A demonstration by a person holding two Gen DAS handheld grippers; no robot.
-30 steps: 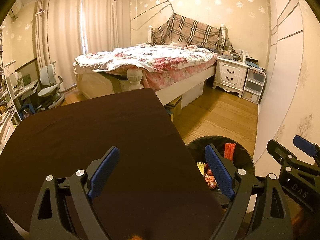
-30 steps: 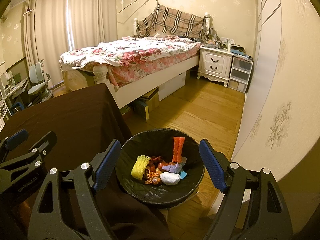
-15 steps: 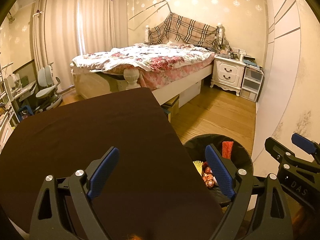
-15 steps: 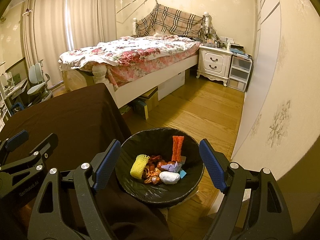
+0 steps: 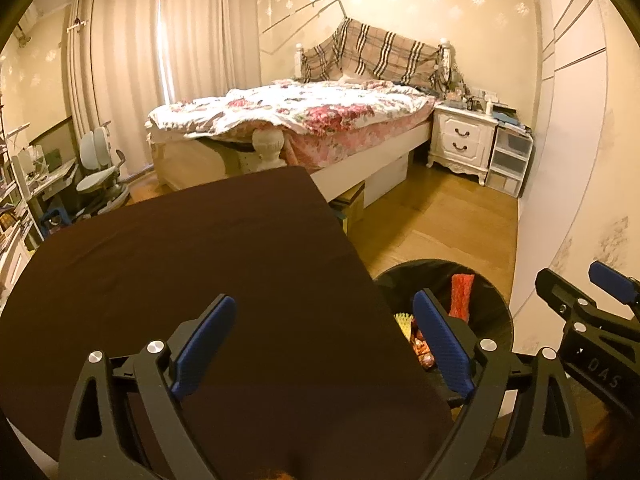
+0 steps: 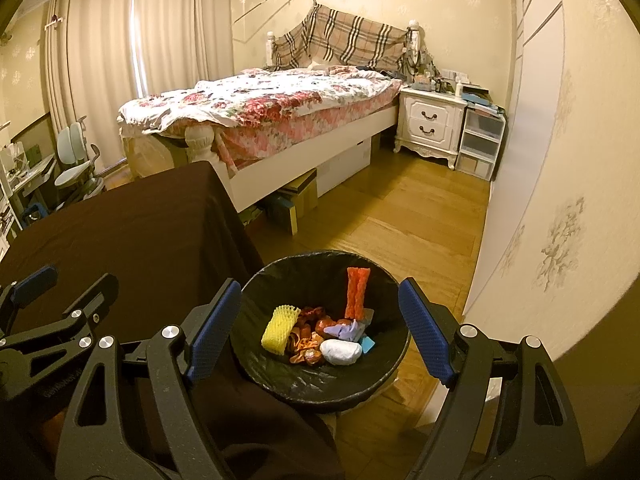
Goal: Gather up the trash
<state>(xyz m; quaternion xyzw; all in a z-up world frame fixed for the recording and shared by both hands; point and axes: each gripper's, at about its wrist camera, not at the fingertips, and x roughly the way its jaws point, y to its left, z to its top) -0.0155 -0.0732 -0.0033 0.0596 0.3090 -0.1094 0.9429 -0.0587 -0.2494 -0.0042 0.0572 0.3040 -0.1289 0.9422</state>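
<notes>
Your right claw [image 6: 320, 334] and left claw [image 5: 324, 350] stood apart, empty; the bin [image 6: 280, 380] held yellow foam net [image 6: 279, 328], orange foam net [image 6: 357, 292], wrappers [image 6: 308, 350].

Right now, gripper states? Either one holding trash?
Left gripper: open, empty, over the table.
Right gripper: open, empty, above the trash bin.

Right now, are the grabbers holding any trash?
No. The left gripper and right gripper are both open and empty; the trash lies in the bin.
</notes>
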